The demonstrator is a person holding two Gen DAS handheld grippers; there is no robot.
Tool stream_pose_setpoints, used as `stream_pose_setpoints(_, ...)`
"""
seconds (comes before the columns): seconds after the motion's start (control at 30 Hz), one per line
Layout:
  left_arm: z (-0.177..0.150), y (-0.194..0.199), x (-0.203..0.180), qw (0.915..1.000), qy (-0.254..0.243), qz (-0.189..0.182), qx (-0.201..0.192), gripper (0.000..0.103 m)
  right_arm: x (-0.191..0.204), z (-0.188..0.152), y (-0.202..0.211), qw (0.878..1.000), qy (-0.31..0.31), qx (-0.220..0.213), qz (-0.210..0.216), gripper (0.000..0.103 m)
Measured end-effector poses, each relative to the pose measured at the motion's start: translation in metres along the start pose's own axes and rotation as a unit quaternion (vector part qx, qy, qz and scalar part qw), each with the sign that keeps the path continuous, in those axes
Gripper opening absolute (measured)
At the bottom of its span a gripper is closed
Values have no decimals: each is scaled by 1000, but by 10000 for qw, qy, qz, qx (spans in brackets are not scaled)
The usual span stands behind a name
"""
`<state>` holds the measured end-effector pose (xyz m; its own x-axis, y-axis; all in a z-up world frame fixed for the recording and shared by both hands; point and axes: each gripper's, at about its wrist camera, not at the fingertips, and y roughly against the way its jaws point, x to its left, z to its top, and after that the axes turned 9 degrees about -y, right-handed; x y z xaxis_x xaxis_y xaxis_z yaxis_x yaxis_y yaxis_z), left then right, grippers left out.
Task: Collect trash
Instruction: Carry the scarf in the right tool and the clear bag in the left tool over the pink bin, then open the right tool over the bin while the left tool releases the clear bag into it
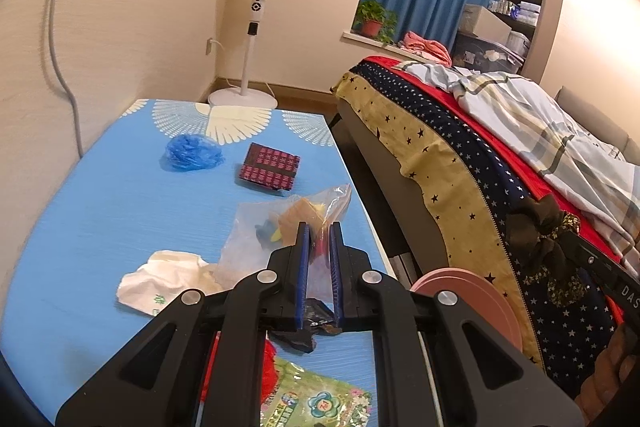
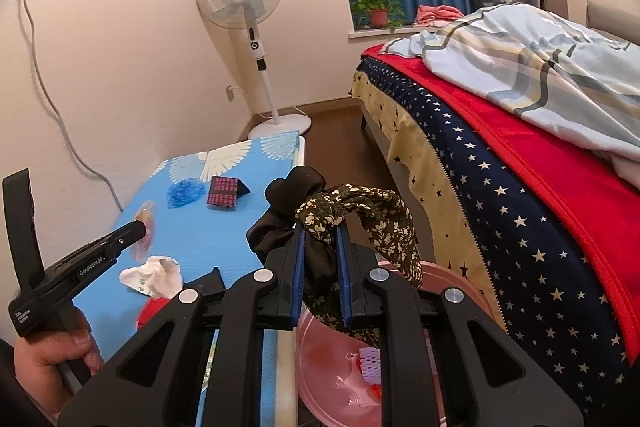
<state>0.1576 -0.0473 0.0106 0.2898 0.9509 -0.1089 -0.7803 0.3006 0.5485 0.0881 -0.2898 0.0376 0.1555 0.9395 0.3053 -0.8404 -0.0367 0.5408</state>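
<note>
The right gripper [image 2: 321, 227] hangs above the round pink plastic basin [image 2: 460, 281], its jaws nearly closed and pinching a bunched dark floral fabric scrap [image 2: 360, 205], which drapes over both blue pads and trails down between them. The basin sits directly below and slightly ahead of those jaws, tucked between the blue patterned surface [image 2: 224, 243] and the star-print bed skirt [image 2: 500, 195]. It already holds a pink scrap and a bit of white foam netting. That's the relation that matters: the cloth hangs almost straight over the basin's mouth, so a release here would likely drop it inside.

Over on the other side, the left gripper [image 1: 319, 225] is out above the surface, jaws narrowed to a slim gap on a clear crinkled plastic bag [image 1: 256, 227] with colourful bits inside. The film runs right through the slot. The basin's rim [image 1: 476, 287] lies to its right, just off the surface edge.

Still lying loose: a crumpled white tissue [image 1: 160, 277], a blue plastic wad [image 1: 192, 153], a dark red patterned box [image 1: 270, 167] and a green printed snack packet [image 1: 320, 399] close beneath the left gripper. The right hand is clearly the nearer one to the basin.
</note>
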Motion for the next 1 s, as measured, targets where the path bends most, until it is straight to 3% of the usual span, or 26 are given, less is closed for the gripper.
stream_pose_setpoints(0.63,-8,-25,-33,9989,-256,-384,80,10,-30,-1,-6,9973,-375,-151,-610,15)
stream_pose_setpoints(1.0,-19,-44,-72,9925,-591,-1058,127,10,-50,-2,-12,9932,-647,-184,-954,16)
